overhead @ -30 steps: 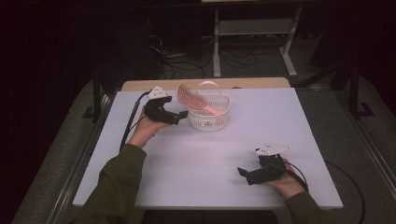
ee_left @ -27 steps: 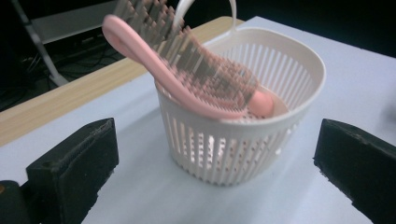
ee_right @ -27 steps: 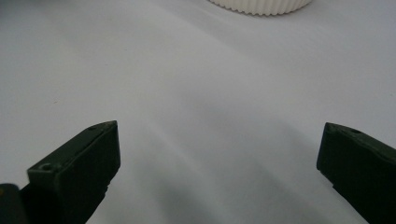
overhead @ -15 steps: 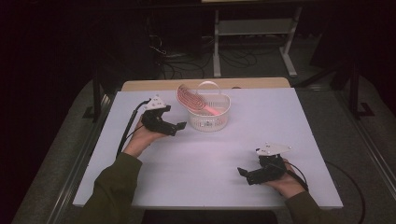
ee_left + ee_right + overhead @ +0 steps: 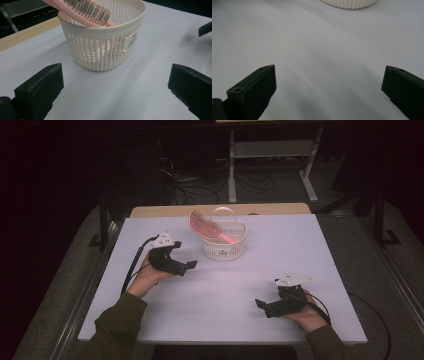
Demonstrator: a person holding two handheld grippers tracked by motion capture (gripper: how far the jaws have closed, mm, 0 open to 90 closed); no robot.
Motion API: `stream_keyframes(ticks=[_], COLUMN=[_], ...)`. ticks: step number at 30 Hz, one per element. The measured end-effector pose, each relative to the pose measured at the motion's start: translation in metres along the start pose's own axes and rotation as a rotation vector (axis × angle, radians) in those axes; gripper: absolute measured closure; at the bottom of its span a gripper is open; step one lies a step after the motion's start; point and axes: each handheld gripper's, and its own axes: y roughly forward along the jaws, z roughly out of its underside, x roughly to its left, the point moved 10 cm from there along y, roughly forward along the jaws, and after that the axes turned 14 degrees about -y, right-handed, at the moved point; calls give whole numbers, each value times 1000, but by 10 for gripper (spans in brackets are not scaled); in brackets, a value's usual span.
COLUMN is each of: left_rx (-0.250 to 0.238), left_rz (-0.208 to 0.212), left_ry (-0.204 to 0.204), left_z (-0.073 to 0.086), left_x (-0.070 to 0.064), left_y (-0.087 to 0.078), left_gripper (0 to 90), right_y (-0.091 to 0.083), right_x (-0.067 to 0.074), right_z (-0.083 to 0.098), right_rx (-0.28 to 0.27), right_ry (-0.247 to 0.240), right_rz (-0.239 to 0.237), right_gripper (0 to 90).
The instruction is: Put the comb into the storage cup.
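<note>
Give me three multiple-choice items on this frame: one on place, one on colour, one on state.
1. Where is the brush?
A. in the basket
B. flat on the table
C. in the left tongs

2. What colour is the brush?
A. blue
B. pink
C. black

3. How do the right tongs stand?
A. shut on the brush
B. shut on the basket
C. open, holding nothing

Answers: 1 A, its handle sits inside and its head leans over the rim; 2 B, the left gripper view shows it pink; 3 C, the jaws stand apart over bare table.
</note>
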Motion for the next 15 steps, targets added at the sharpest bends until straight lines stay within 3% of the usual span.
stream_keyframes(ticks=[15], left_rx=[29], left_rz=[18], left_ry=[15], left_z=[29], left_x=[-16], left_y=[-17], left_gripper=[0], right_y=[0], right_x=[1], right_z=[-2], right_rx=[-4], right_ry=[-6], right_rz=[0], right_gripper=[0])
